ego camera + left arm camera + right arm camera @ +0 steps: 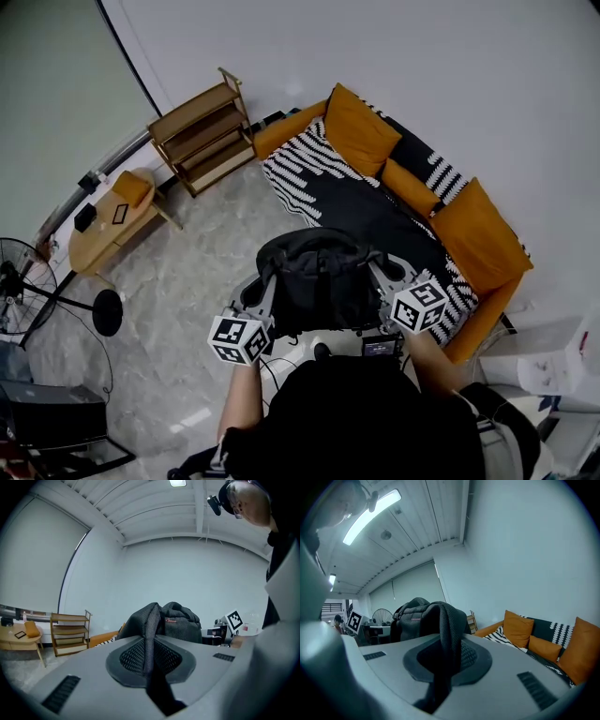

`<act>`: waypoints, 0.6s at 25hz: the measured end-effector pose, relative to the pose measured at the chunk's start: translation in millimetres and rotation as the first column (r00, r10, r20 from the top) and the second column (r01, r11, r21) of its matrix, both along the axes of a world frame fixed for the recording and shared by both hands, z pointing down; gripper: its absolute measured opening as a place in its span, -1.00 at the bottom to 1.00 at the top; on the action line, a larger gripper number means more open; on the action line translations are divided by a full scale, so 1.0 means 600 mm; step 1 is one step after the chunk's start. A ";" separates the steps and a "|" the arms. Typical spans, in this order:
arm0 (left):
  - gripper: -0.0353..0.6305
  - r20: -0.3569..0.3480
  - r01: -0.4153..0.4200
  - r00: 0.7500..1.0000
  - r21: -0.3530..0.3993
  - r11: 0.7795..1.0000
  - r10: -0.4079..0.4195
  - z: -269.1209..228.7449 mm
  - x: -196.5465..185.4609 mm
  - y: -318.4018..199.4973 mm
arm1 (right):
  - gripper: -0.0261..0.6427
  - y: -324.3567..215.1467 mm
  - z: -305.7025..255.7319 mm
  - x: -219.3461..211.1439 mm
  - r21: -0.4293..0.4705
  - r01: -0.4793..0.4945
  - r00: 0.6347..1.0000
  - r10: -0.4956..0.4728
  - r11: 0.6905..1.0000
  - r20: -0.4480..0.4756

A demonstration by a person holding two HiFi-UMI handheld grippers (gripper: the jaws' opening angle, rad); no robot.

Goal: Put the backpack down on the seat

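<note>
A black backpack (319, 277) hangs in the air in front of me, just short of the sofa's near edge. My left gripper (266, 279) is shut on its left mesh strap (149, 637), which runs up between the jaws to the backpack's body (180, 623). On the other side, my right gripper (382, 274) is shut on the right strap (451, 632), with the bag (412, 618) behind it. The sofa seat (361, 211), under a black and white striped blanket, lies beyond the bag. Orange cushions (361, 127) line its back. The sofa (534, 637) also shows in the right gripper view.
A low wooden shelf (202, 131) stands against the wall left of the sofa. Further left are a round wooden table (111, 223) and a standing fan (19, 281). A white box (553, 361) sits at the right. The floor is pale marble.
</note>
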State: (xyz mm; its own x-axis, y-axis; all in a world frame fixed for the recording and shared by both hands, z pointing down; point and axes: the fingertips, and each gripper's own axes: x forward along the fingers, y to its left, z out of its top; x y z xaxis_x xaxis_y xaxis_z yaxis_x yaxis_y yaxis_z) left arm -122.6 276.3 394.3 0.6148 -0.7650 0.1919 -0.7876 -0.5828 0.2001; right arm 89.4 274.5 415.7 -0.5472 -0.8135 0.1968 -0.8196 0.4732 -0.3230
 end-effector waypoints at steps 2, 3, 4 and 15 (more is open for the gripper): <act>-0.76 0.002 -0.004 1.000 -0.002 1.000 0.004 0.002 -0.008 -0.016 | -0.78 -0.015 0.002 -0.008 -0.003 0.000 1.000 0.000 1.000 0.004; -0.76 0.003 -0.007 1.000 -0.002 1.000 0.007 0.002 -0.012 -0.023 | -0.78 -0.021 0.003 -0.012 -0.005 -0.002 1.000 0.002 1.000 0.005; -0.76 0.003 -0.011 1.000 -0.002 1.000 0.011 0.002 -0.016 -0.030 | -0.78 -0.028 0.004 -0.016 -0.005 -0.004 1.000 0.004 1.000 0.006; -0.76 -0.022 -0.022 1.000 0.009 1.000 0.022 -0.007 -0.043 -0.099 | -0.78 -0.102 -0.005 -0.043 0.003 0.001 1.000 -0.001 1.000 0.013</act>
State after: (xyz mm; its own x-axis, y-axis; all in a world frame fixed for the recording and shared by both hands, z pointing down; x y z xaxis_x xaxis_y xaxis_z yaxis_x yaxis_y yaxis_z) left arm -148.7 216.7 390.2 0.6357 -0.7527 0.1713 -0.7698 -0.6020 0.2120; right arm 63.8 213.4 412.8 -0.5502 -0.8136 0.1878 -0.8152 0.4746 -0.3321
